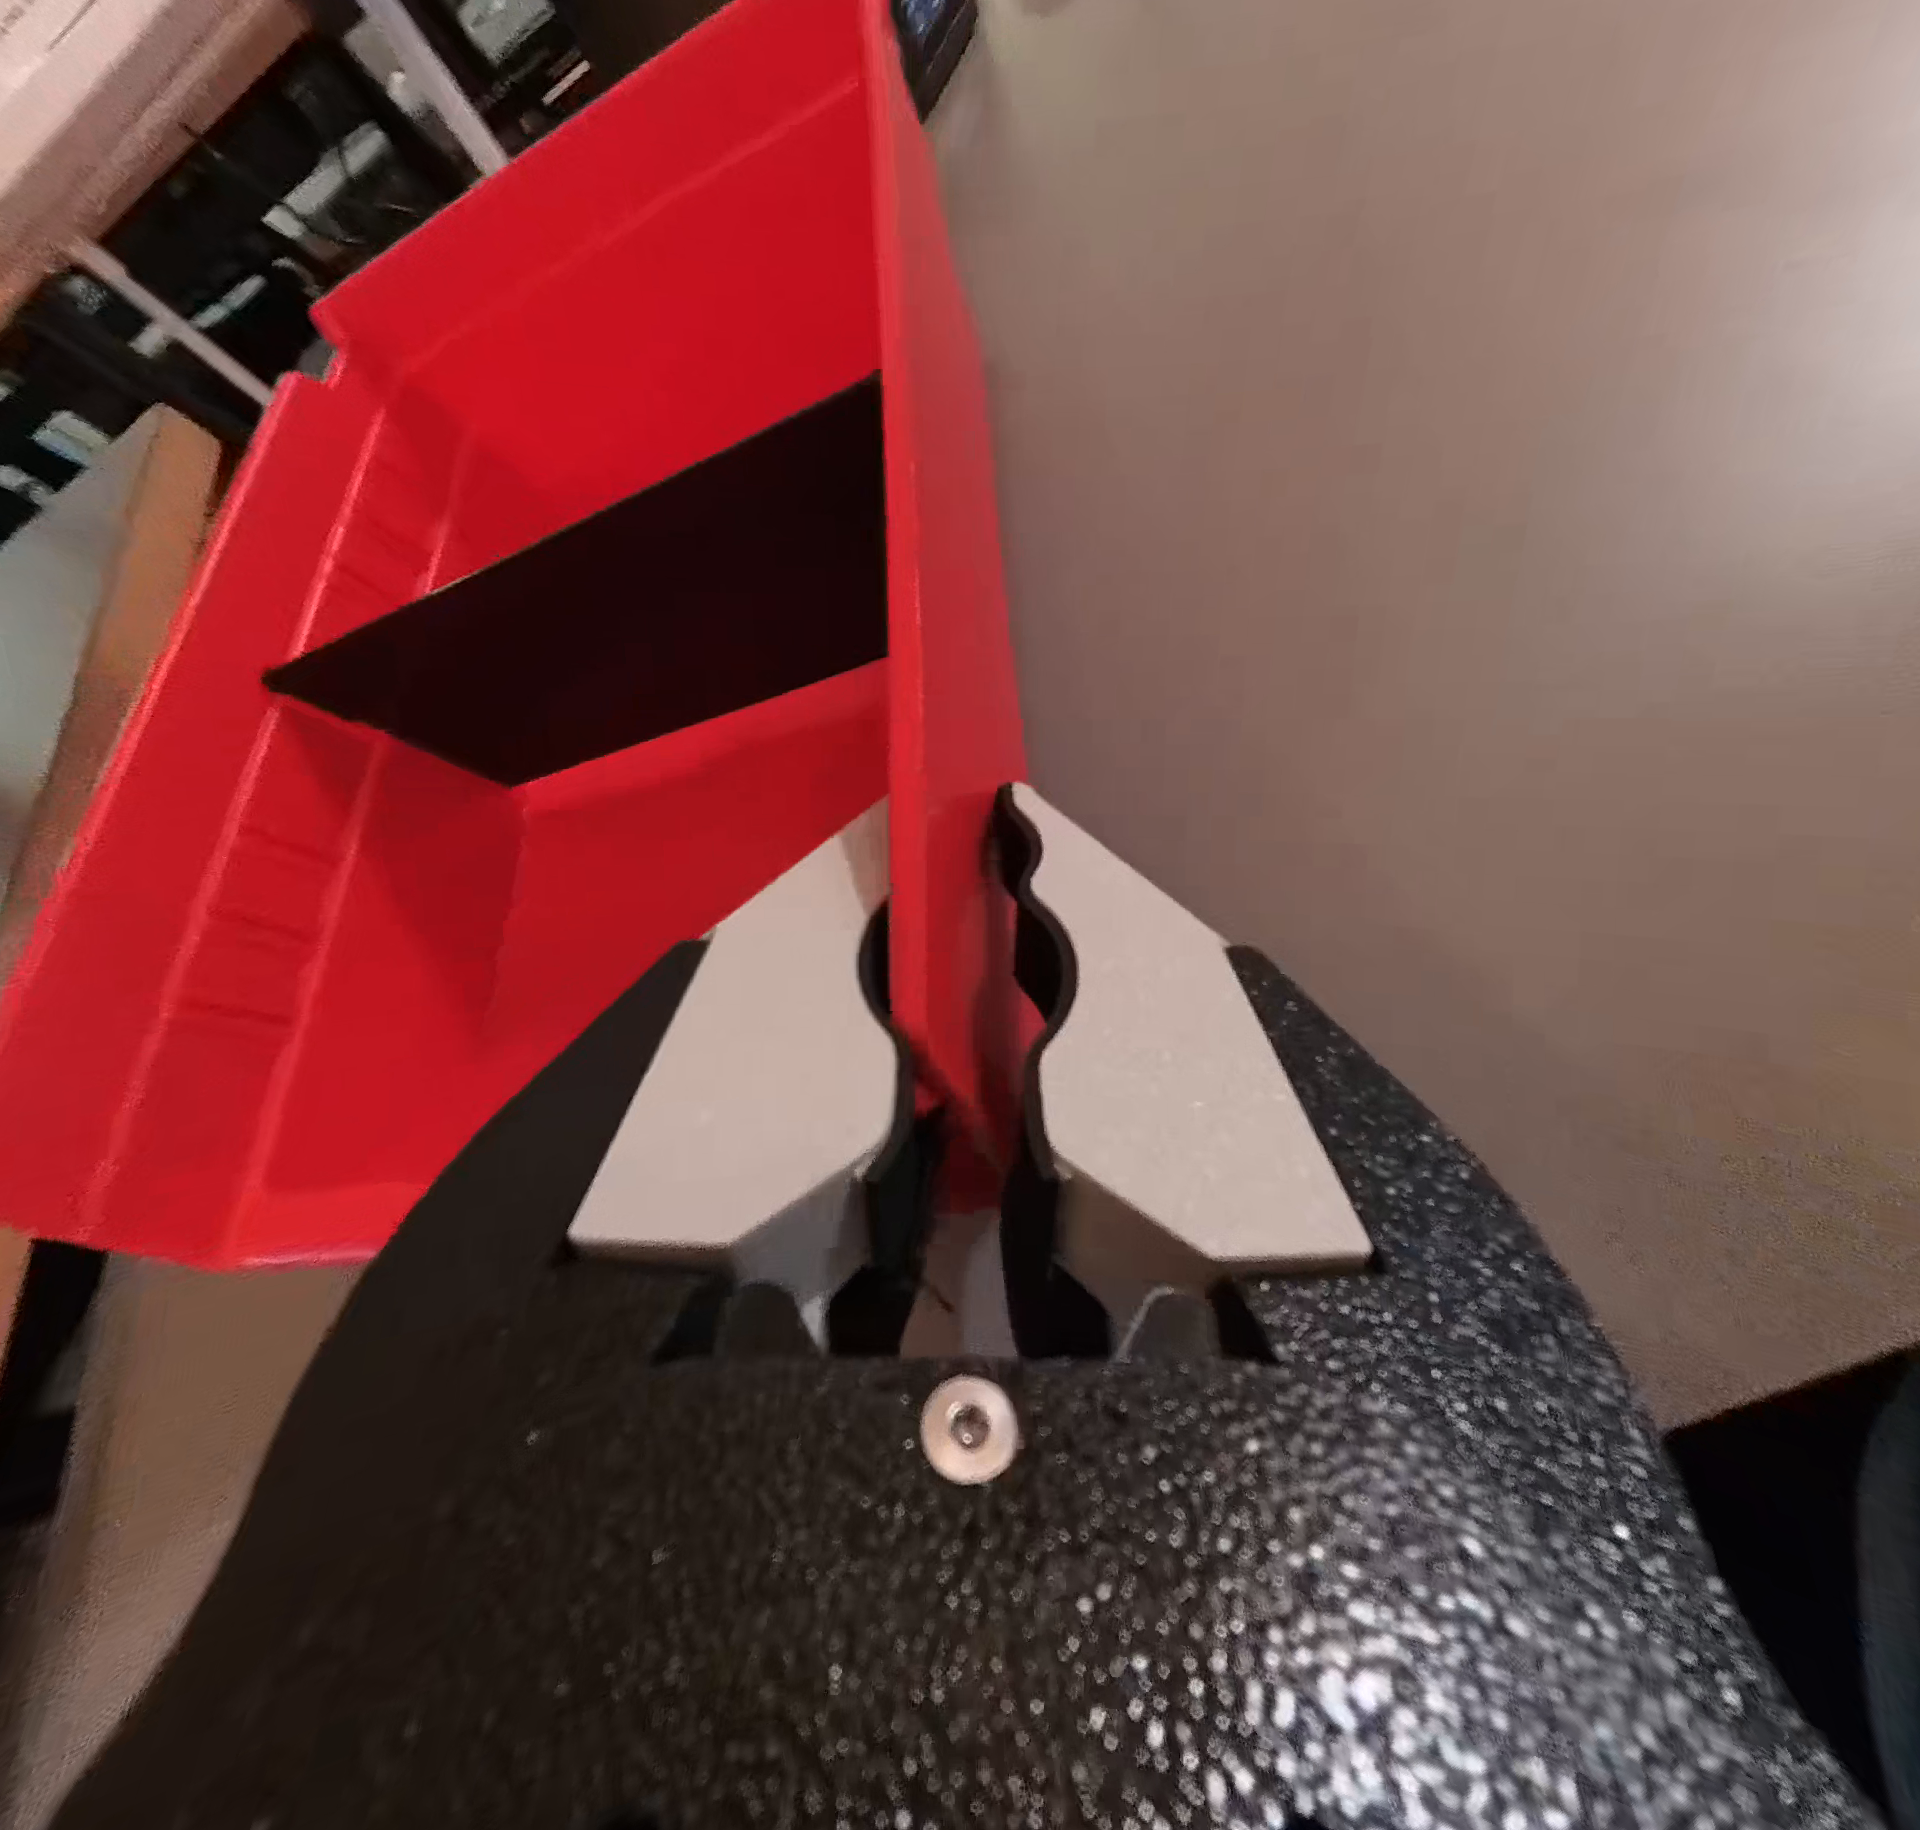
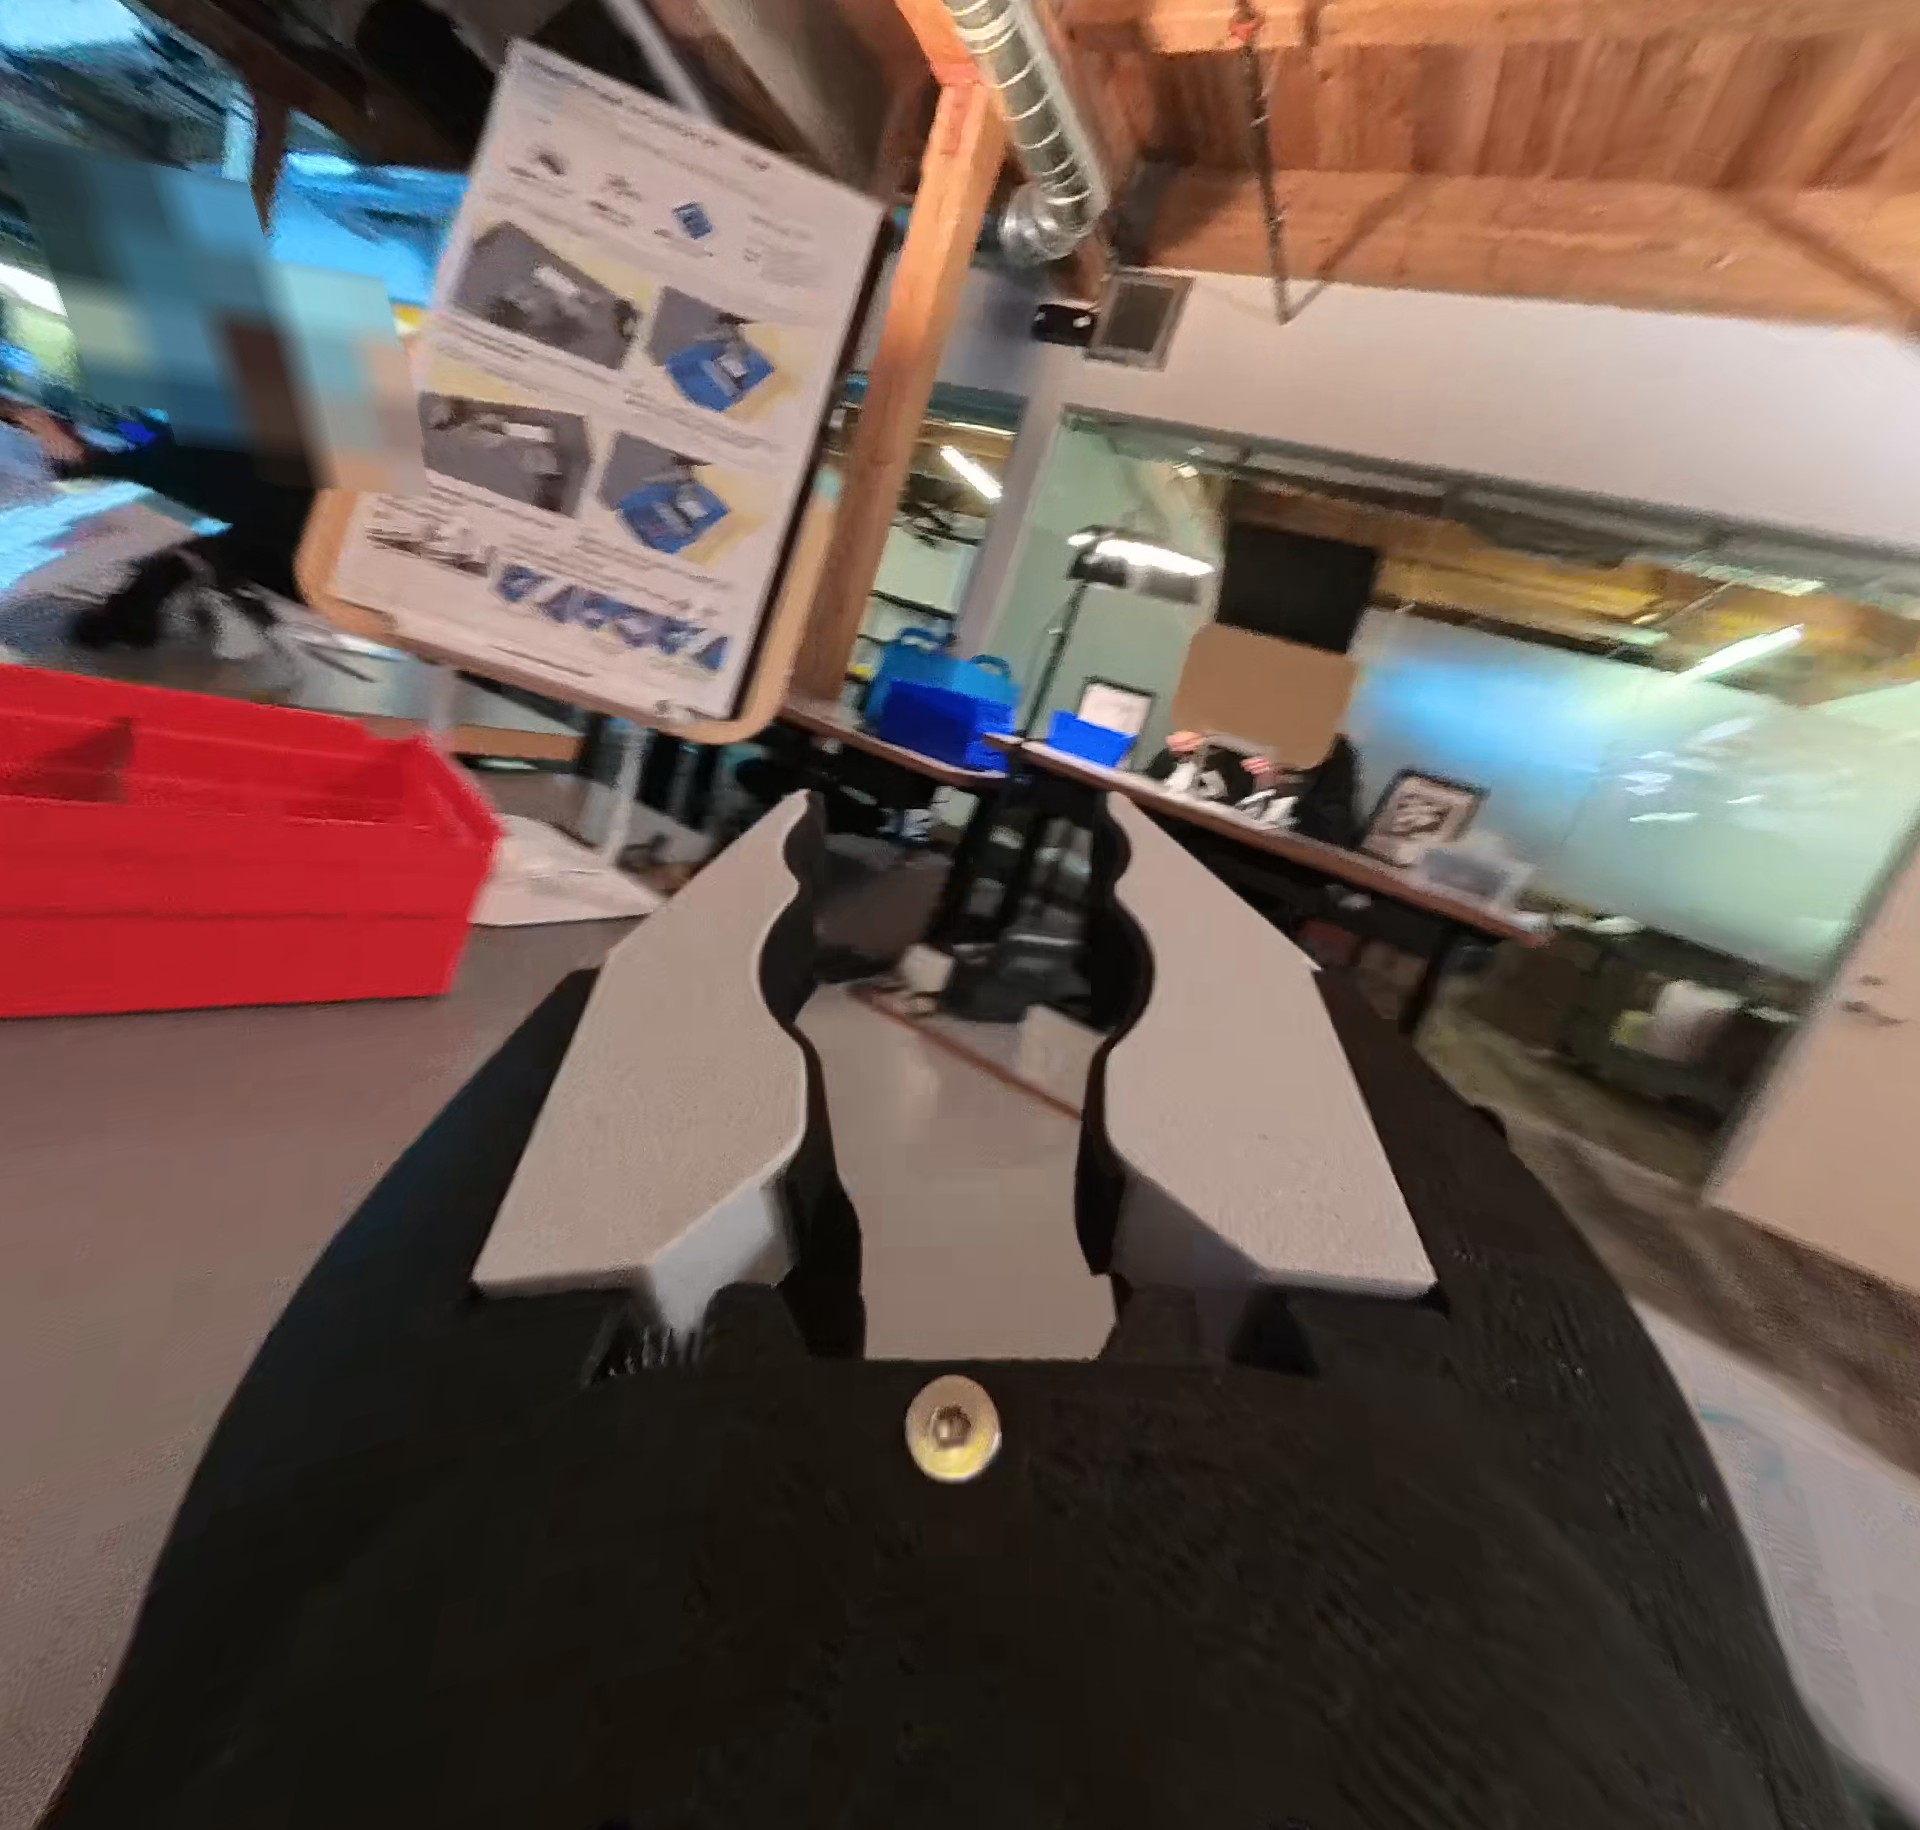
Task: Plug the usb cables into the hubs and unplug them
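Left gripper [image 1: 951,907], lower centre of its view: fingers clamped narrow on the right wall of the red bin [image 1: 582,575]. Black divider [image 1: 623,585] across the bin mid-frame; grey table [image 1: 1455,533] at right. Right gripper [image 2: 961,850], centre of its view: fingers apart, holding nothing. Bin at left edge there. Cables and hubs seen in neither view.

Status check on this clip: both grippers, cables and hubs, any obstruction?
Left gripper shut on red bin wall. Right gripper open, empty, over table. No USB cables or hubs in view. Nothing blocking.
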